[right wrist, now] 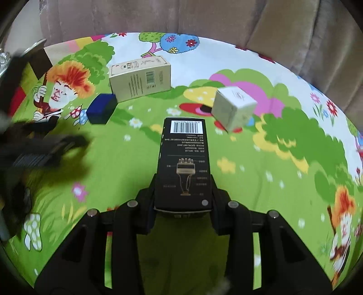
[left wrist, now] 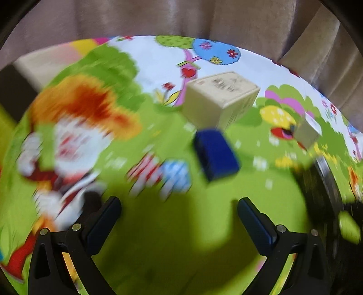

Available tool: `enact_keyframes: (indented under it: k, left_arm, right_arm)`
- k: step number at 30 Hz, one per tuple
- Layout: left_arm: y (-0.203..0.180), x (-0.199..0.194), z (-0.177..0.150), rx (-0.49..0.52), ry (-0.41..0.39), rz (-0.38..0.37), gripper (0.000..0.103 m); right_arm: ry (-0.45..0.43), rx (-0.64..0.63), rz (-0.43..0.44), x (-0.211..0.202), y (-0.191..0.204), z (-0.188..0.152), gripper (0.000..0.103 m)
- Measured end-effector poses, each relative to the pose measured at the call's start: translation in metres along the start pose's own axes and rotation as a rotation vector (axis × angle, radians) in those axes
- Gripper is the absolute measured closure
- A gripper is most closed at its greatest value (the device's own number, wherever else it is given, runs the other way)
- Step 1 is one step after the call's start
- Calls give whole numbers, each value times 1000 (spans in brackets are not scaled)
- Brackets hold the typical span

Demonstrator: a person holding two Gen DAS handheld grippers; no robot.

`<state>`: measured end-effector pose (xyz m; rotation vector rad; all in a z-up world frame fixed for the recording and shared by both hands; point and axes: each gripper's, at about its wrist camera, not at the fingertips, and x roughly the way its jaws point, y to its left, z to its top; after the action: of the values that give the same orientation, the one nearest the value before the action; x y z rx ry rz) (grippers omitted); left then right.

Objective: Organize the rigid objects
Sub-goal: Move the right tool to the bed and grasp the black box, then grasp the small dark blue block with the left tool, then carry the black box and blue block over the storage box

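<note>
The right gripper is clamped on a tall black box, its two fingers pressing the box's long sides near the lower end. The box points away from the camera, its face showing a line drawing of a brush-like tool, small print and a white barcode label at the far end. It hangs over a table covered by a bright cartoon-print cloth, mostly green.

Beyond the black box, up and to the right, a small white cube-shaped box sits tilted on the cloth. To the far left of it a long cream carton lies on its side, barcode facing the camera, and a small dark blue box sits just beside the carton's near left corner. At the left edge of the right wrist view a dark, blurred shape is the left gripper.

The left gripper has its fingers spread wide with nothing between them, above bare green cloth. Its view is smeared by motion. Ahead of its fingers lies the dark blue box, with the cream carton right behind it and the white cube-shaped box off to the right. A pale curtain hangs behind the table.
</note>
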<state>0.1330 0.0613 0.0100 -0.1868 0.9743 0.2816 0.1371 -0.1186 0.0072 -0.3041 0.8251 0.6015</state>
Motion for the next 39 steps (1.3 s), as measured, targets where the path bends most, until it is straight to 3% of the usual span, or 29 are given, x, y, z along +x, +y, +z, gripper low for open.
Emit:
enact_keyframes:
  k: [5,6,7,8,9,14,23,30,39]
  left_arm:
    - [-16,18,23,9,-29,24,1]
    - [-14,16,23,3,-47,28,11]
    - [-13,11,22,4,-71,27,40]
    - [-12,6,19,21,-94,16,61]
    - [-12,0,14,61,-102,4,74]
    - [5,-27,-25,62,-121,-29,75]
    - [41,-111,-114,-33,-213,-46,75]
    - [60,-184,-148,-47,-322,-67,75]
    - [48,-285,-158,-12,-561,-86,75]
  right_arm:
    - [-24,57,5,-13,0,-18,60]
    - [-28,66,4,-15,1,-21,60]
    - [-30,77,0,-18,2,-24,60]
    - [-32,84,-2,-20,2,-27,60]
    - [-34,92,-5,-23,4,-30,60]
    - [-40,117,10,-39,20,-48,60]
    - [-83,11,63,-81,90,-71,61]
    - [-232,-83,51,-156,134,-77,61]
    - [-509,-144,-74,-263,158,-93,61]
